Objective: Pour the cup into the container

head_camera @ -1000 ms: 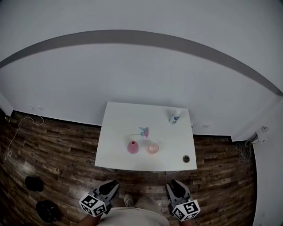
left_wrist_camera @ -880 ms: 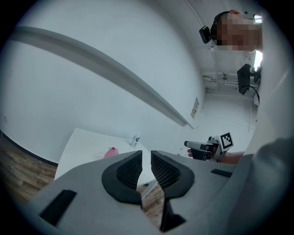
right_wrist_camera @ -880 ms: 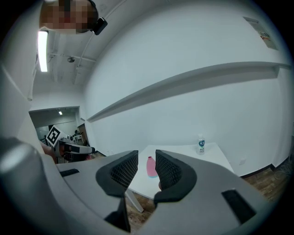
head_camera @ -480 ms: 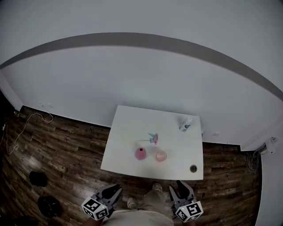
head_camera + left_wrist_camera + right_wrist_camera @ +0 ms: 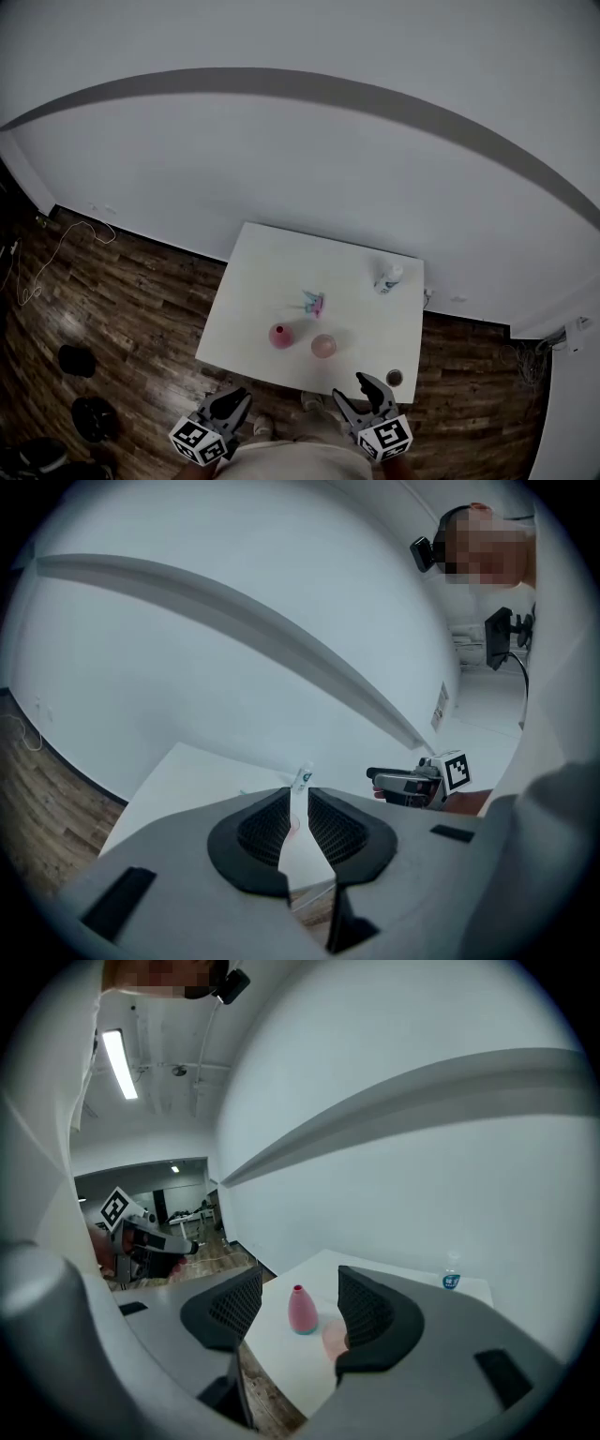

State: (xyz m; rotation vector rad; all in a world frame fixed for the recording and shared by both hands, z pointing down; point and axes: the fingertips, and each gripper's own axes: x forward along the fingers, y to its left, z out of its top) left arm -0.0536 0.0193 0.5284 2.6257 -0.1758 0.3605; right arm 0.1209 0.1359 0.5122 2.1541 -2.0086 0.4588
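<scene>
The cup (image 5: 323, 346), a pale pink see-through tumbler, stands upright on the white tabletop (image 5: 272, 272) near its front edge. Just beside it, toward the person's left, is the container (image 5: 279, 336), a pink vase with a narrow neck, and a slim gap shows between the two. Its long axis is vertical, so it looks best taken from the side. The right claw (image 5: 359, 387) is the nearer one. It hangs short of the tabletop's front edge, with the cup ahead of it and slightly to its left in the head view. Its jaws have just been opening and now stand moderately wide with nothing between them. In the right gripper view the container shows through the middle of that gap, while the cup sits off against the right-hand jaw. I judge that the claw must swing a little toward the cup before it goes in, or it may meet the container first. The left claw (image 5: 234, 398) also hangs short of the edge, farther from the cup; its jaws are narrow and empty, a thin slit apart. A small bottle (image 5: 386, 276) stands at the far right of the tabletop, well clear, and a small dark round thing (image 5: 395, 378) lies near the front right corner, close to the right claw's path.
</scene>
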